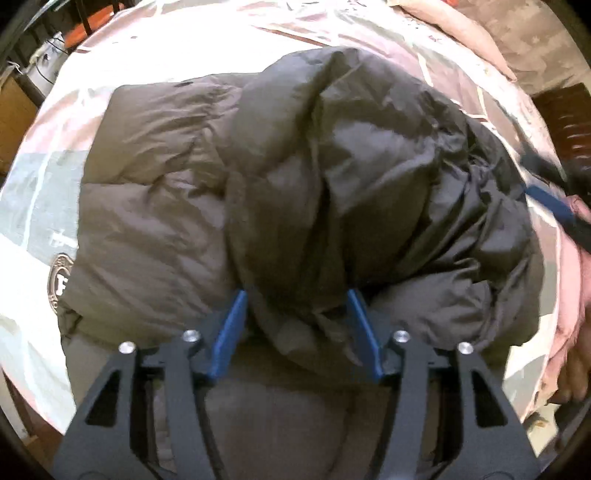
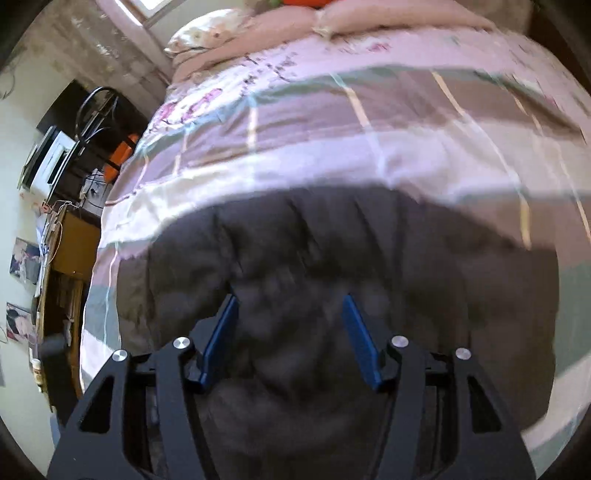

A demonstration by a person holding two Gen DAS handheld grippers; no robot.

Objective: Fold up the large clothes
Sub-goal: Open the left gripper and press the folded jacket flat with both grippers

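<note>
A dark puffer jacket (image 1: 280,192) lies bunched on a bed. In the left wrist view my left gripper (image 1: 295,295) has its blue fingers wide apart, with a thick fold of the jacket lying between them. The right gripper's blue finger (image 1: 550,203) shows at the right edge of that view, beside the jacket's right side. In the right wrist view my right gripper (image 2: 290,301) is open, its fingers spread just above the jacket (image 2: 332,266), holding nothing. That view is blurred.
The bed has a pink, grey and white patterned cover (image 2: 332,122), with pillows (image 2: 258,33) at its head. A desk with clutter (image 2: 62,236) and a white appliance (image 2: 48,158) stand left of the bed. A concrete wall (image 2: 103,48) is behind.
</note>
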